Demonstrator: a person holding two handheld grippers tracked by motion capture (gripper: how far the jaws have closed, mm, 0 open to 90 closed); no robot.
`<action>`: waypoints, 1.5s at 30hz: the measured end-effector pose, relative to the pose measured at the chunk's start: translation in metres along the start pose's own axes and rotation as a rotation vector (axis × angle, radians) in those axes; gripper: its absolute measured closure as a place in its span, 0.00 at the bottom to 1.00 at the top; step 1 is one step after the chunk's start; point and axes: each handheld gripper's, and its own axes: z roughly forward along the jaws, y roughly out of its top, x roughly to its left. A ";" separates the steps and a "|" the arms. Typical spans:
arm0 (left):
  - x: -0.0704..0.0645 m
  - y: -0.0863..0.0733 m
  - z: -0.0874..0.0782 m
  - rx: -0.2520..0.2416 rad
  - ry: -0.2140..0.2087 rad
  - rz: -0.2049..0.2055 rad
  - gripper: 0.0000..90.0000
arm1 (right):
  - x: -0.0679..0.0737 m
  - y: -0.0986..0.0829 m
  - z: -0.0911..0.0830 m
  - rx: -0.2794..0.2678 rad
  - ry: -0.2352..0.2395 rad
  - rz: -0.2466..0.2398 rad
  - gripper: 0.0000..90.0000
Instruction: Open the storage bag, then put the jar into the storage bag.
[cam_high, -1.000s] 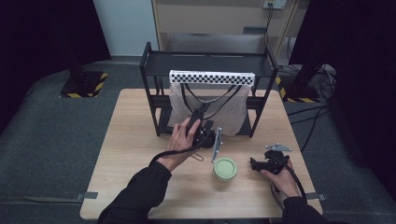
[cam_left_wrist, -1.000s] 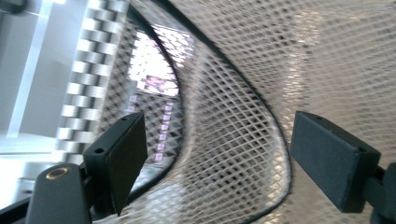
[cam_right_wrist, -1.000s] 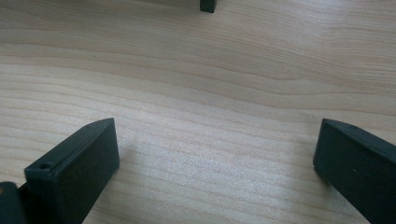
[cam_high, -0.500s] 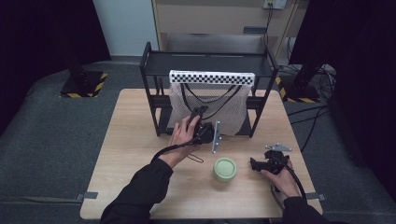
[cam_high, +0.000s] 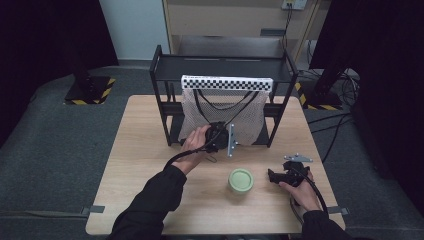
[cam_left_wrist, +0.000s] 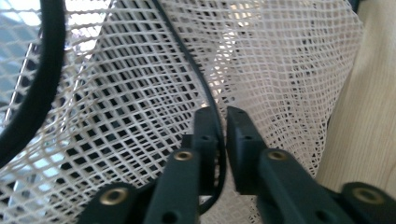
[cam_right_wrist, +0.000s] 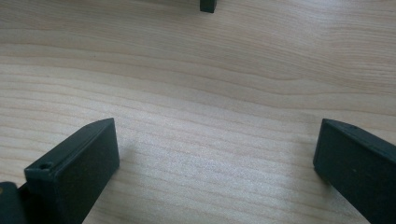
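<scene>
The left gripper (cam_left_wrist: 223, 122) is pinched tight on the black cord (cam_left_wrist: 198, 74) of the net bag (cam_high: 222, 112), which hangs on the black rack (cam_high: 222, 67). The right gripper (cam_right_wrist: 215, 154) rests wide open, well away from the rack.

- A light wooden rectangular table (cam_high: 140, 150) fills the middle of the high view.
- A black metal shelf rack (cam_high: 165, 100) stands on its far half, upper centre.
- A pale green round lidded container (cam_high: 241, 181) sits lower centre-right.
</scene>
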 end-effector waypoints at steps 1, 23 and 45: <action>0.000 0.001 -0.001 -0.009 0.009 -0.015 0.98 | 0.000 0.000 0.000 0.000 0.000 0.000 0.01; 0.050 0.006 -0.068 -0.285 -0.105 -0.430 0.99 | 0.000 0.000 0.000 0.000 0.000 0.000 0.01; 0.060 -0.015 -0.075 -0.354 -0.207 -0.585 0.99 | -0.003 0.007 -0.006 0.054 0.025 -0.022 0.04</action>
